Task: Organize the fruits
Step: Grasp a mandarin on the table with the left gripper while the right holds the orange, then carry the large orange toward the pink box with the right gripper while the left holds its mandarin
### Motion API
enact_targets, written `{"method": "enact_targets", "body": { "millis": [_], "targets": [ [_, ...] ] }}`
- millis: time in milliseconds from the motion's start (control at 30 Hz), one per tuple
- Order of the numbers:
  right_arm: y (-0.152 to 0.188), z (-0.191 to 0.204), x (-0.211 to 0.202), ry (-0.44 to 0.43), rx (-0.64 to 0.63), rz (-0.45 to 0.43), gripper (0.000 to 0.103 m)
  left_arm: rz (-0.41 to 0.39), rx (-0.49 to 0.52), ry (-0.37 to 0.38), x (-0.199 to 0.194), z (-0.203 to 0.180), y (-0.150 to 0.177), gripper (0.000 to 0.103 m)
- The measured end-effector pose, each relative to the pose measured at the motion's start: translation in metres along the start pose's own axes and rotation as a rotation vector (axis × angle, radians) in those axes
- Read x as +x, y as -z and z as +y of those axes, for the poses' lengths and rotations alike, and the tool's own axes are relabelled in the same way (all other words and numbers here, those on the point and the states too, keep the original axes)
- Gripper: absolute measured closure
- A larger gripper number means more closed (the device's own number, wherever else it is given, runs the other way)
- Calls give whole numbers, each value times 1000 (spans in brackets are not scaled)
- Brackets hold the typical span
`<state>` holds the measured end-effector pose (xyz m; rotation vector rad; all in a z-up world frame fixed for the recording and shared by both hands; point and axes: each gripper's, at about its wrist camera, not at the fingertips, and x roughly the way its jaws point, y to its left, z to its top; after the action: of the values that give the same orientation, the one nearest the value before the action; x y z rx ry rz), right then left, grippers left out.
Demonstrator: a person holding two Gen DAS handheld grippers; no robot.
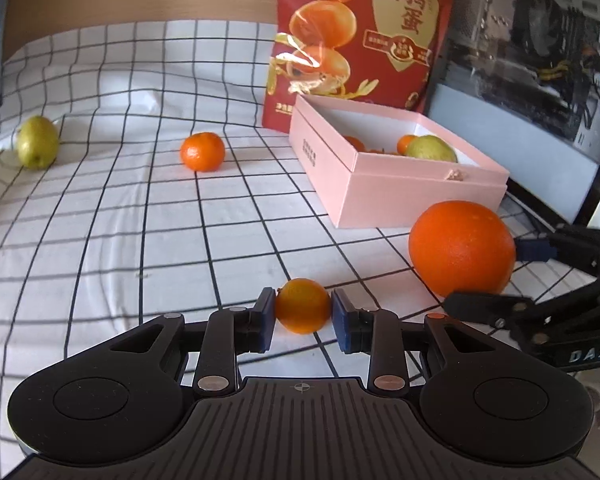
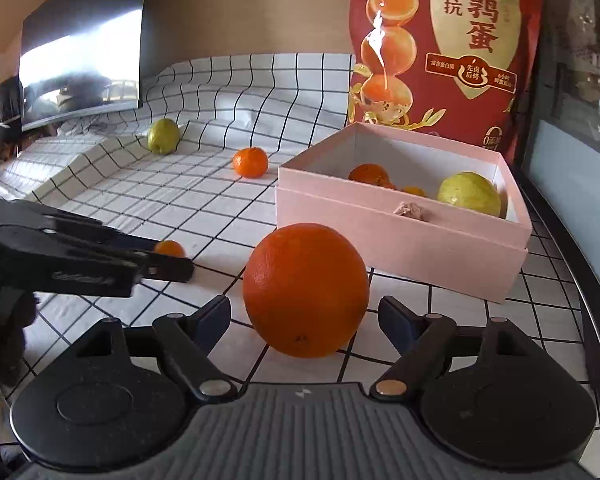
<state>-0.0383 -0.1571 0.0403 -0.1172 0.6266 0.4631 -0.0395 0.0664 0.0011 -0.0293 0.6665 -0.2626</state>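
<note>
Left claw (image 1: 303, 312): clenched on a small orange fruit (image 1: 302, 305), both blue pads pressed against its sides; the fruit sits low, at the checked cloth.
Right claw (image 2: 305, 320): released, jaws spread wide to either side of the big orange (image 2: 306, 290); a gap shows between each pad and the peel, so nothing is gripped.
Big orange: resting on the cloth between the right claw's fingers, just in front of the pink box; to the right of the left claw and slightly beyond it.
Pink box (image 2: 400, 236): open-topped, ahead and to the right of both claws, just behind the big orange; inside lie a green fruit (image 2: 469, 194) and some small orange fruits (image 2: 369, 173).
Loose mandarin (image 1: 202, 151): alone on the cloth, well ahead of the left claw and a little left of it, left of the box.
Loose green fruit (image 1: 37, 142): far ahead-left of the left claw, by a fold in the cloth.
Worktop (image 1: 148, 232): covered by a white cloth with a black grid.
Red bag (image 2: 444, 52): standing upright right behind the box, printed with halved eggs and Chinese characters.
Dark screen (image 2: 84, 40): far left beyond the right claw, at the wall.
</note>
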Motion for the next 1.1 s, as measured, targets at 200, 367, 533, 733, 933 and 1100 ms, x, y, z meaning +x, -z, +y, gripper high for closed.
{"method": "enact_targets", "body": {
  "millis": [200, 367, 533, 733, 933, 1100],
  "targets": [
    [2, -1, 8, 12, 16, 91, 21, -9, -33, 13, 2, 3, -1, 69],
    [6, -5, 11, 25, 20, 128, 17, -5, 9, -25, 3, -6, 0, 68],
    [6, -9, 11, 33, 35, 151, 7, -4, 20, -37, 4, -8, 0, 68],
    [8, -8, 11, 47, 52, 178, 0, -11, -21, -1, 3, 1, 0, 68],
    [5, -5, 15, 32, 31, 193, 0, -17, -3, -27, 2, -5, 1, 69],
    [-1, -1, 21, -49, 14, 185, 0, -18, 3, -36, 2, -6, 2, 69]
  ]
}}
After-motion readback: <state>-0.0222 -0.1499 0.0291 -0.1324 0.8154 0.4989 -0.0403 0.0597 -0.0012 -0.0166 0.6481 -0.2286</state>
